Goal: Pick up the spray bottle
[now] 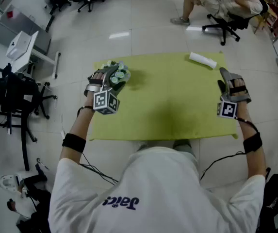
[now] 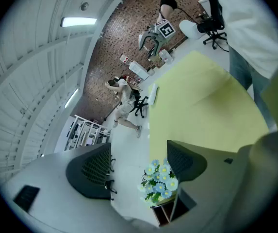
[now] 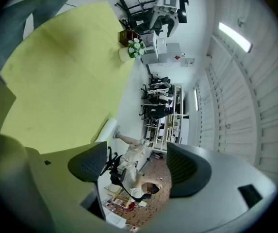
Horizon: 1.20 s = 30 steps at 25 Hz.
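No spray bottle shows in any view. My left gripper (image 1: pixel 108 81) hovers over the far left corner of the yellow-green table (image 1: pixel 168 106), right at a small bunch of blue and white flowers (image 1: pixel 121 74). In the left gripper view the flowers (image 2: pixel 159 178) lie in the gap between the jaws of the left gripper (image 2: pixel 136 164), close to the right-hand jaw, and no pad presses on them. My right gripper (image 1: pixel 224 79) is held over the table's right edge, open, with nothing between the jaws of the right gripper (image 3: pixel 134 166).
A white roll (image 1: pixel 203 60) lies at the table's far right corner. A brown holder (image 3: pixel 127 35) stands beside the flowers (image 3: pixel 135 47). A person sits in an office chair (image 1: pixel 222 25) beyond the table. Black chairs (image 1: pixel 17 98) and a white desk (image 1: pixel 24 47) stand at the left.
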Tool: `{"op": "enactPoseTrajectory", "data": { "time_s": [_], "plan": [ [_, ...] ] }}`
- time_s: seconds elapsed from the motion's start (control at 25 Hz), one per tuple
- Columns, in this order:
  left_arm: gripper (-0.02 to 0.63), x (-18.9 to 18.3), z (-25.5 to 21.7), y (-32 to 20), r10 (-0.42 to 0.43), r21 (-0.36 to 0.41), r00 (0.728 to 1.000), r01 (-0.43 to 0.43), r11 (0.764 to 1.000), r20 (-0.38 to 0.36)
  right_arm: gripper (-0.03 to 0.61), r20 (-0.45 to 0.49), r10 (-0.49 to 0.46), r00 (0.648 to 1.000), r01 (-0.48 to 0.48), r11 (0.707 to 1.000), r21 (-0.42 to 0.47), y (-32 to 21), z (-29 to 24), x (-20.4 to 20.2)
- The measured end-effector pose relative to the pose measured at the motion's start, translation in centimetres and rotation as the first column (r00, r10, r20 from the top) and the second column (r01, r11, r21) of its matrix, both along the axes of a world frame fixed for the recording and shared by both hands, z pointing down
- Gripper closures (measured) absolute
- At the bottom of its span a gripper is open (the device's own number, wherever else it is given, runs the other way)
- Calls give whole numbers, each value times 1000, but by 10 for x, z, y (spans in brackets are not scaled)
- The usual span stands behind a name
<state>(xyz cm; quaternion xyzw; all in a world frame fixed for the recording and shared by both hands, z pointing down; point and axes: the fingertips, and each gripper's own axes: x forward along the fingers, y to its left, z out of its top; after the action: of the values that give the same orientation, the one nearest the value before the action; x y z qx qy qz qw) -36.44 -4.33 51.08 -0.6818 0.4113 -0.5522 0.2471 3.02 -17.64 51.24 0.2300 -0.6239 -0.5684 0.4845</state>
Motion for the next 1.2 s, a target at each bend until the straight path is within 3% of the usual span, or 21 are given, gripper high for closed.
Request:
{"op": "enactPoseTrajectory", "data": {
  "time_s": [0.28, 0.4, 0.56, 0.8, 1.0, 1.2],
  "plan": [
    [258, 41, -9, -80, 35, -130, 998, -42, 991, -49, 185, 129, 106, 986, -91, 989, -114, -35, 4, 58],
    [258, 50, -13, -112, 79, -147, 996, -85, 985, -46, 185, 154, 139, 978, -118, 983, -142, -41, 10, 71],
    [258, 73, -21, -153, 97, -160, 990, -113, 981, -101, 186, 218, 195, 956, -149, 967, -208, -45, 19, 87],
    [258, 118, -8, -203, 129, -187, 977, -161, 969, -171, 186, 244, 266, 933, -197, 941, -274, -50, 32, 111],
    [258, 169, 28, -223, 199, -285, 955, -258, 923, -220, 186, 333, 381, 863, -237, 886, -398, -51, 24, 128],
    [258, 223, 60, -242, 245, -340, 925, -340, 877, -291, 185, 419, 470, 777, -201, 816, -542, -45, 32, 137]
  ]
}}
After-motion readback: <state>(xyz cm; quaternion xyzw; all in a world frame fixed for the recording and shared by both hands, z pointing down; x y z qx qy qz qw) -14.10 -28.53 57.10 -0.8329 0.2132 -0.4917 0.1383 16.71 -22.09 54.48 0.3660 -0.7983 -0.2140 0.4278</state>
